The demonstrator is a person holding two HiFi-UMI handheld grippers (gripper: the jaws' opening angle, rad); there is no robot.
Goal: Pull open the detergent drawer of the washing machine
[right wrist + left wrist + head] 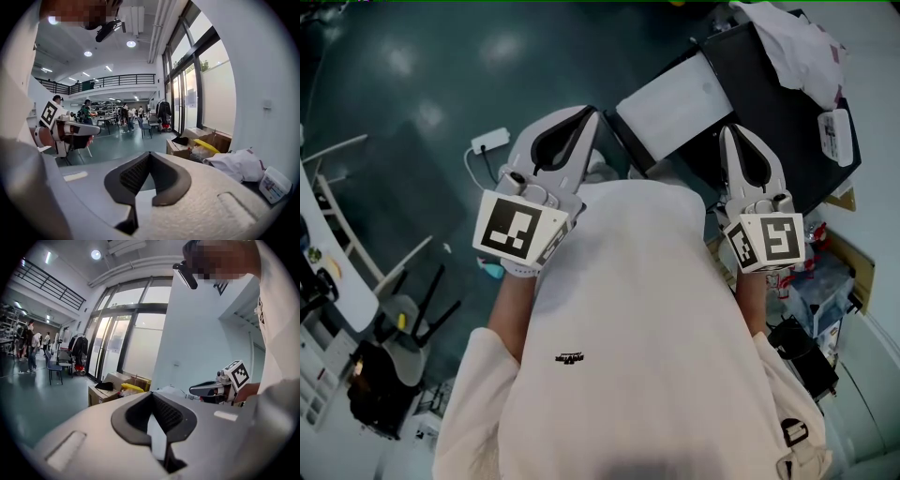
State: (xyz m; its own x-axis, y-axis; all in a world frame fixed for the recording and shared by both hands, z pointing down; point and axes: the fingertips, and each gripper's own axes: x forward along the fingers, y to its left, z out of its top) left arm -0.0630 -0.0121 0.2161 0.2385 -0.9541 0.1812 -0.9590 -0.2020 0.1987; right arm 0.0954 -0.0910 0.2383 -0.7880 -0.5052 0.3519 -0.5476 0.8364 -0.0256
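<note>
I am risking a blunt knock on the front instead of a hooked pull, because my left gripper [589, 114] and right gripper [731, 131] are both sitting pressed together, empty, at my chest. The drawer is showing nowhere. The dark boxy machine [769, 108] ahead, possibly the washer, is carrying a smooth pale panel [675, 103] and crumpled white cloth [792, 42].

A big work hall is shown. Tall glass windows [136, 338], a black metal railing [122, 80] along an upper floor, round white ceiling lights [131, 43], far work tables [108, 121] with people [86, 112], and brown cardboard boxes [185, 146] can be seen.
</note>
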